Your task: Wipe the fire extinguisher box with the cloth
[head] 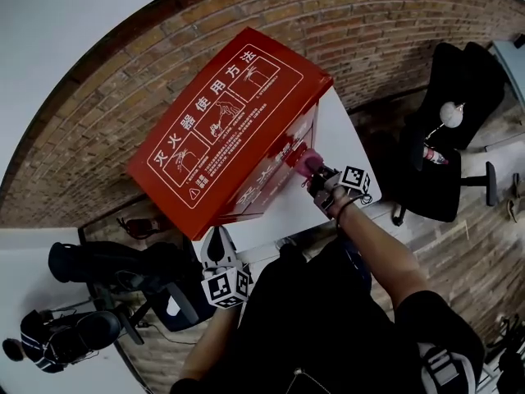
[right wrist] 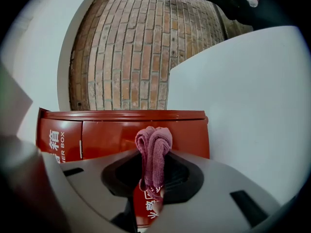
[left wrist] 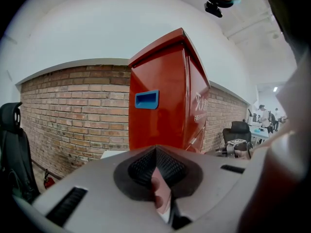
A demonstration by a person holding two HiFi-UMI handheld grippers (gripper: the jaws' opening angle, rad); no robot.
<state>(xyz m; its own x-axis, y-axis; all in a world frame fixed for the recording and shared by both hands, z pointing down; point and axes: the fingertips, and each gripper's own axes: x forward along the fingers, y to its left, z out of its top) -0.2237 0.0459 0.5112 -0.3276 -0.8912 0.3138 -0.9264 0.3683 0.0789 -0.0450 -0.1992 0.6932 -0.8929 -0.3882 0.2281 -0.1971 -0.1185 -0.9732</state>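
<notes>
The right gripper (right wrist: 153, 165) is clamped tight on a pink cloth (right wrist: 153, 147), whose bunched end sticks up past the jaw tips at the centre of its view. The left gripper (left wrist: 155, 152) has its jaws pressed together with nothing between them. In the head view the left gripper (head: 219, 240) sits at lower centre, just below the box (head: 230, 130) and apart from it. The right gripper (head: 318, 173) is right of centre, holding the cloth (head: 309, 164) at the box's front near its lower right corner; whether it touches is unclear. The red box fills the middle and upper left, on a white ledge (head: 349, 150). Beyond it a brick wall (head: 98, 121) curves across the top, with 1 black chair (head: 447, 138) at upper right
</notes>
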